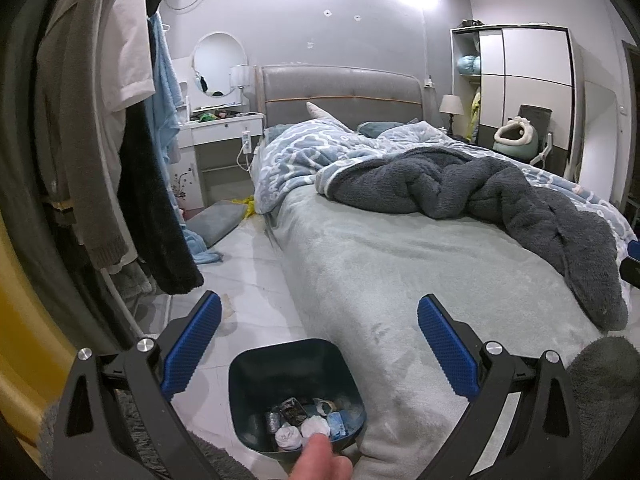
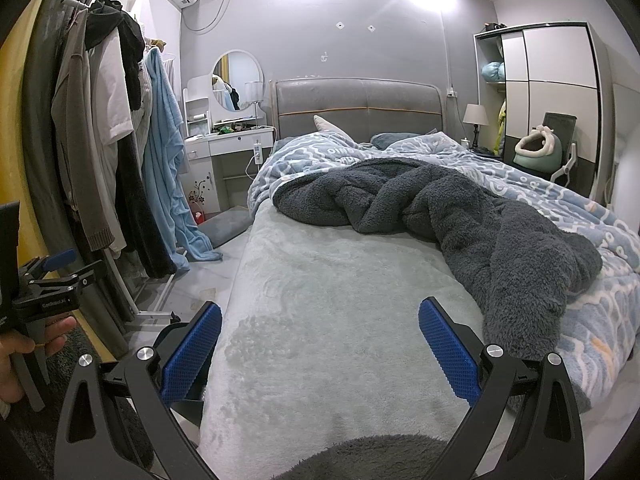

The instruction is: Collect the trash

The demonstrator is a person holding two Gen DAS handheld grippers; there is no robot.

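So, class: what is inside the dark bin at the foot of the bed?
The bin holds crumpled white tissues, a dark wrapper and a bluish packet. A fingertip covers part of the pile; anything beneath the top layer is hidden.

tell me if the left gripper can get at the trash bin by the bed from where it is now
Probably yes. The left gripper hangs open right above the dark bin, which stands on the floor against the bed with its mouth uncovered. Only a finger at the near rim intrudes; nothing else blocks the way down.

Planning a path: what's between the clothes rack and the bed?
Bare pale floor, seen in the right wrist view; a grey cushion lies farther back.
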